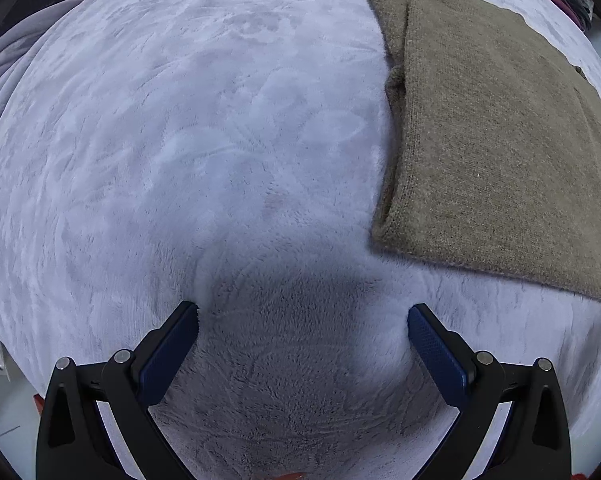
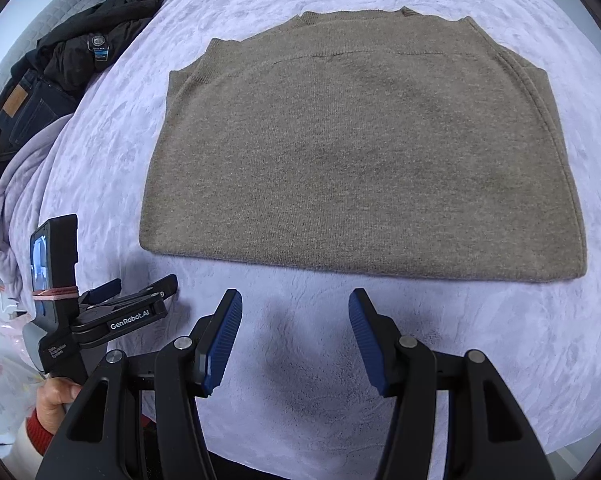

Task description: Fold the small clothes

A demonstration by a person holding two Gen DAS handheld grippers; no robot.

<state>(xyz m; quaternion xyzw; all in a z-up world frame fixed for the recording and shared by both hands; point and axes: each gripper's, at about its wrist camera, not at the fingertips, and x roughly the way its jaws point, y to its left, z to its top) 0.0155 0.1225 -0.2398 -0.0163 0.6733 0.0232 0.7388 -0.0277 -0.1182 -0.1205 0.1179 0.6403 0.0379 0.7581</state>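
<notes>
1. The left gripper point(image 1: 302, 314) points straight down at the pale lilac blanket point(image 1: 180, 140), jaws spread wide with nothing between them; whether the blue pads point(image 1: 440, 360) press the pile cannot be told.
2. The right gripper point(image 2: 295, 304) hangs over the same blanket with its jaws about half apart and empty, its shadow on the fleece beneath.
3. The task's garment, a brown knitted sweater point(image 2: 364, 152), lies flat on the blanket, sleeves tucked in, neckline toward 12 o'clock in the right wrist view. Its near hem runs just beyond the right gripper's tips, apart from them. In the left wrist view the sweater fills the 2 o'clock side, well clear of the jaws.
4. Readable writing: "GenRobot.AI" in white on the left gripper's body, seen at 8 o'clock in the right wrist view. More small white text on its handle is too small to read.
5. A hand point(image 2: 56, 400) with a red cuff grips that handle at 8 o'clock.
6. At 10 o'clock lie a black jacket point(image 2: 100, 28) with a small blue-and-white tag, illegible, and dark jeans point(image 2: 32, 112) with a tan waist patch.
7. Nothing lies between either gripper and the sweater.
</notes>
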